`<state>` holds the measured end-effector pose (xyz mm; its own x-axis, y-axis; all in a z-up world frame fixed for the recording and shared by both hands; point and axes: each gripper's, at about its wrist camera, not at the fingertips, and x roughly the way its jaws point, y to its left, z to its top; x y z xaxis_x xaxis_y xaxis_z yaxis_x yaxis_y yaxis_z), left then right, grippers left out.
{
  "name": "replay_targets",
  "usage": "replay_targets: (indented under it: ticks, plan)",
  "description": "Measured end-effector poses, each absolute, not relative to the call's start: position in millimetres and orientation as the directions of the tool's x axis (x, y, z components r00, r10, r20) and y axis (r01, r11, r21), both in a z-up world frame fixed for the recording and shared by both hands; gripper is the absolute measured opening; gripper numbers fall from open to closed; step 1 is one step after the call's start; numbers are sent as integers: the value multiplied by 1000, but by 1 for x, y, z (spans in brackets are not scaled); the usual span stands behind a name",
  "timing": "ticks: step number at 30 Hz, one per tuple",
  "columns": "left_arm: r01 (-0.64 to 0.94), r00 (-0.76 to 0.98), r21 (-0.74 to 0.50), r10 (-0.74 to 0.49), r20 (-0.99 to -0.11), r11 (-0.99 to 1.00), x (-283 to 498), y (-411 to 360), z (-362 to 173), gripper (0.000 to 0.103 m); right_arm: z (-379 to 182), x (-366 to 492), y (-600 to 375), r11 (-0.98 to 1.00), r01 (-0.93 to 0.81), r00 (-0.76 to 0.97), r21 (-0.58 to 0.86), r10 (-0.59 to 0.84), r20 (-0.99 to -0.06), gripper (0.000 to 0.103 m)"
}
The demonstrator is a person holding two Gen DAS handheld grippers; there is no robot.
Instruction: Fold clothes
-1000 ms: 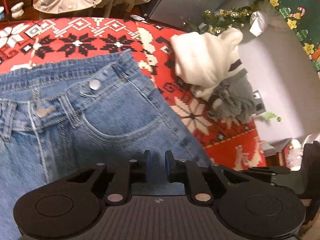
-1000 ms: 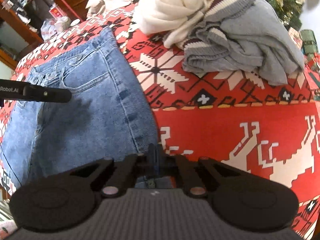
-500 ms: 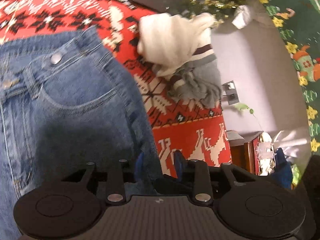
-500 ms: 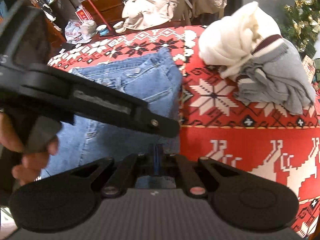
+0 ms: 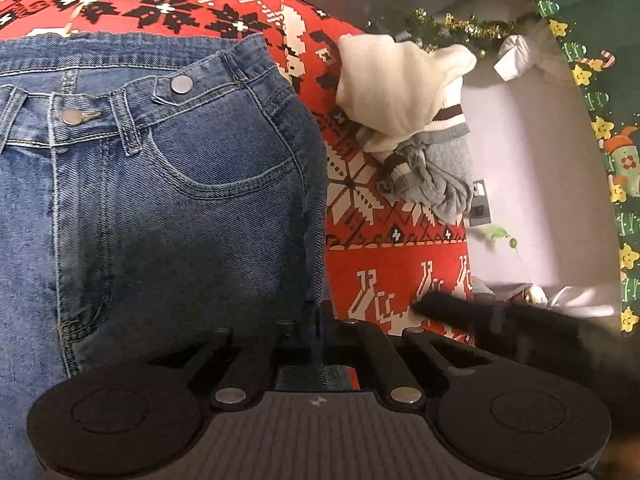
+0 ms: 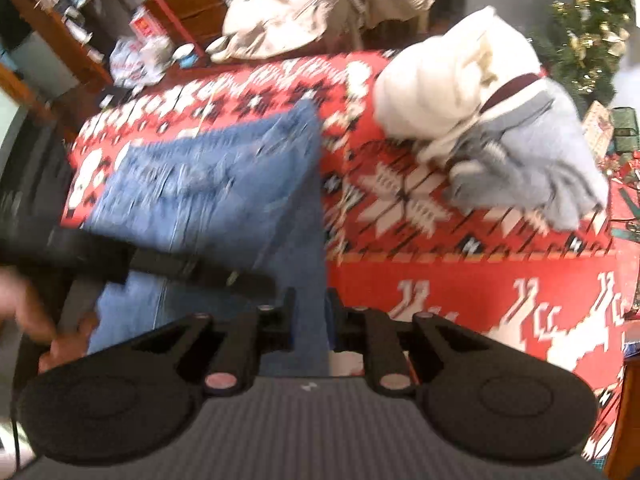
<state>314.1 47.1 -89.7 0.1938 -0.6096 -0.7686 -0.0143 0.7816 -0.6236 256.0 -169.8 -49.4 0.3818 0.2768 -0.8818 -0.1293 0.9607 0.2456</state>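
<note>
Jeans lie flat on the red patterned cloth covering the desk, waistband away from you, two metal buttons and a front pocket showing in the left wrist view. Their right side seam runs down to your left claw.

Left claw – fingers pressed together on the jeans' right edge, denim pinched between them right at the seam. In the right wrist view the same claw reaches in from the left as a dark bar over the denim, your hand partly visible at the left edge, blurred.

Right claw – fingers spread a little, a strip of denim running between them. You can't tell from this view whether the pads touch the fabric; the frame is motion-blurred. In the left wrist view the right claw shows as a dark blurred bar just right of the left claw, over the red cloth near the desk's front edge.

Beside the jeans, to their right and apart from them, sits a heap – white garment on top of a grey sweater with dark and white striped trim. Both rest on the red cloth near the desk's far right corner.

Behind the desk: a beige coat hung or piled, and a tinsel-trimmed tree at the right.
</note>
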Motion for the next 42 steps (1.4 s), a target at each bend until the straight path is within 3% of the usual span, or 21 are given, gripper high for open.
replay_targets:
  ticks: [4,11,12,14,18,34,42]
  plan:
    - [-21,213,-625,-607,-766,781,306,56,-85,1,-51,306,-167,941,-81,403,328,332,-853,25]
    - [-62,257,-632,-600,-758,772,288,78,-76,1,-77,360,-123,931,-103,322,350,365,-874,26]
    - [-72,263,-635,-600,-756,769,285,82,-76,1,-80,362,-117,933,-108,310,344,360,-880,24]
    - [-92,275,-642,-600,-751,761,281,89,-77,1,-84,362,-106,940,-124,297,319,342,-891,9]
    - [-123,295,-654,-602,-742,747,278,97,-79,1,-85,357,-97,946,-146,304,288,320,-897,4]
    - [-131,335,-680,-613,-715,722,260,139,-52,1,-55,354,-60,926,-168,310,338,375,-873,2]
    - [-180,350,-674,-594,-724,716,228,206,-31,1,-37,349,-8,885,-207,271,418,462,-844,2]
